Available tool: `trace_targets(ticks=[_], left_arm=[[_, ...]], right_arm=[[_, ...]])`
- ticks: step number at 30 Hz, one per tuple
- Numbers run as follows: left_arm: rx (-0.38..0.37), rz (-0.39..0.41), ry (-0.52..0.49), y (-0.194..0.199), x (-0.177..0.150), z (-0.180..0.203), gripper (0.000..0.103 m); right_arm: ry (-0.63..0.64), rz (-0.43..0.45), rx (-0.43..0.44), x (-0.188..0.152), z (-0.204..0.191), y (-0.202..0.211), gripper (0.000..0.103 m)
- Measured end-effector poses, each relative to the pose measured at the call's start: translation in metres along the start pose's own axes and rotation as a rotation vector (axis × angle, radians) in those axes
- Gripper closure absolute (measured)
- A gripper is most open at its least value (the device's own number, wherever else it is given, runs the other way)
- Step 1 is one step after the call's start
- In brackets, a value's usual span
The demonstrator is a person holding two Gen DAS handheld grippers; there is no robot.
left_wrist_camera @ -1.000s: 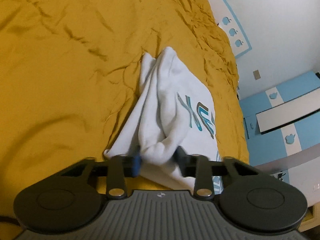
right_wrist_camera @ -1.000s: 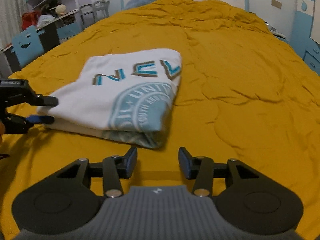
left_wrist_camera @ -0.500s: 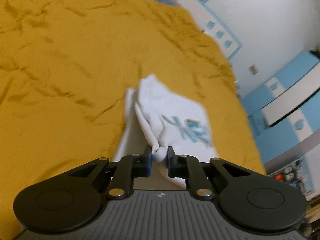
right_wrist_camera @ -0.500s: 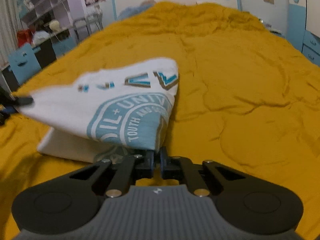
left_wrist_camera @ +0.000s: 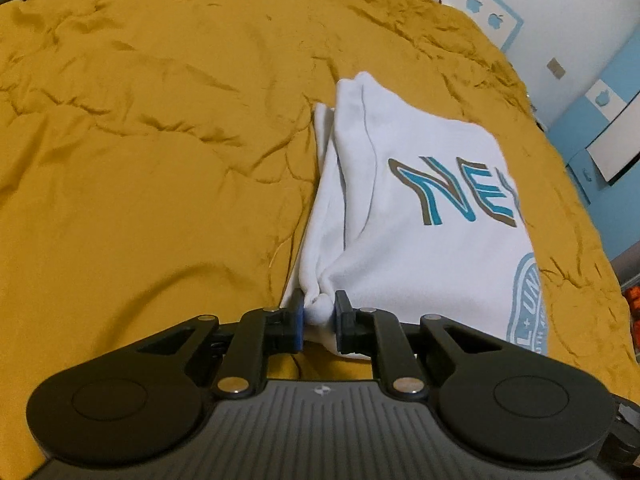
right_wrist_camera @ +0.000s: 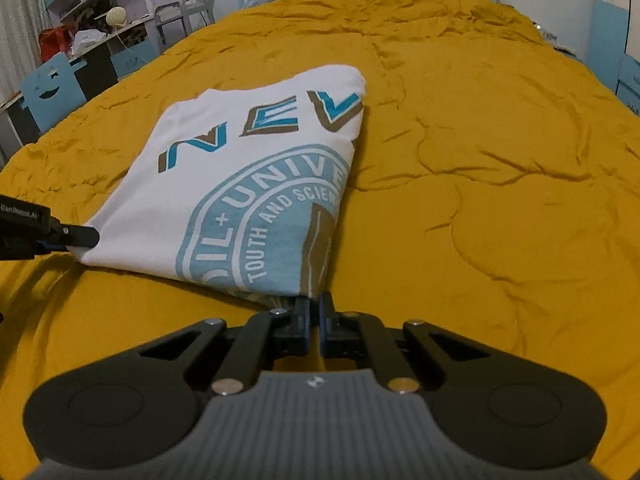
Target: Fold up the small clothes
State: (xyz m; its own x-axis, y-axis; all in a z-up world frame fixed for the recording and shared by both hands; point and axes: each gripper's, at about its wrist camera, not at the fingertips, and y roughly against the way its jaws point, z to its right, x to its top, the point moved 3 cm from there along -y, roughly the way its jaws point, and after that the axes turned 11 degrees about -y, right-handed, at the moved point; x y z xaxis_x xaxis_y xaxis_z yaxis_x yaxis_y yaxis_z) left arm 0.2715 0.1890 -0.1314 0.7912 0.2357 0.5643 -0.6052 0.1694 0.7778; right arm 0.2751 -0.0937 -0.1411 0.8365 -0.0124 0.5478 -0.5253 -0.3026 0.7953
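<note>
A folded white T-shirt [left_wrist_camera: 420, 216] with teal and brown lettering lies on the mustard-yellow bedspread [left_wrist_camera: 160, 160]. My left gripper [left_wrist_camera: 319, 316] is shut on a bunched near corner of the shirt. In the right wrist view the shirt [right_wrist_camera: 224, 184] shows its round teal print, its near edge lifted off the bed. My right gripper [right_wrist_camera: 315, 312] is shut on the shirt's other near corner. The left gripper [right_wrist_camera: 60, 234] also shows there at the far left, holding its corner.
The bedspread [right_wrist_camera: 480, 160] stretches wide to the right and far side. A desk with shelves and a blue chair [right_wrist_camera: 52, 92] stand beyond the bed's left edge. Blue and white cabinets [left_wrist_camera: 600, 132] and a wall are at the right.
Both grippers closed on the shirt's near corners and lifted that edge. The shirt now hangs stretched between them, and the views have moved closer over the bed.
</note>
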Motion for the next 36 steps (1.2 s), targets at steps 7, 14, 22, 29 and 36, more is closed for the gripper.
trace_targets(ticks=[7,14,22,29,36], left_arm=[[0.131,-0.022,-0.115,0.006,-0.005,0.023,0.085],[0.128,-0.065,-0.084,0.011,-0.009,0.012,0.083],[0.163,-0.037,-0.097,0.041,0.0,0.019,0.082],[0.082,0.084,-0.092,0.049,0.037,0.017,0.063],[0.008,0.139,-0.144,0.01,0.071,0.015,0.032]], right_arm=[[-0.007,-0.017,-0.002,0.002,0.002,-0.002,0.103],[-0.033,-0.034,0.01,-0.001,0.007,0.003,0.103],[-0.083,-0.029,0.048,0.007,0.022,0.026,0.103],[-0.201,0.016,0.106,0.035,0.038,0.035,0.075],[-0.266,0.017,0.171,0.057,0.046,0.012,0.065]])
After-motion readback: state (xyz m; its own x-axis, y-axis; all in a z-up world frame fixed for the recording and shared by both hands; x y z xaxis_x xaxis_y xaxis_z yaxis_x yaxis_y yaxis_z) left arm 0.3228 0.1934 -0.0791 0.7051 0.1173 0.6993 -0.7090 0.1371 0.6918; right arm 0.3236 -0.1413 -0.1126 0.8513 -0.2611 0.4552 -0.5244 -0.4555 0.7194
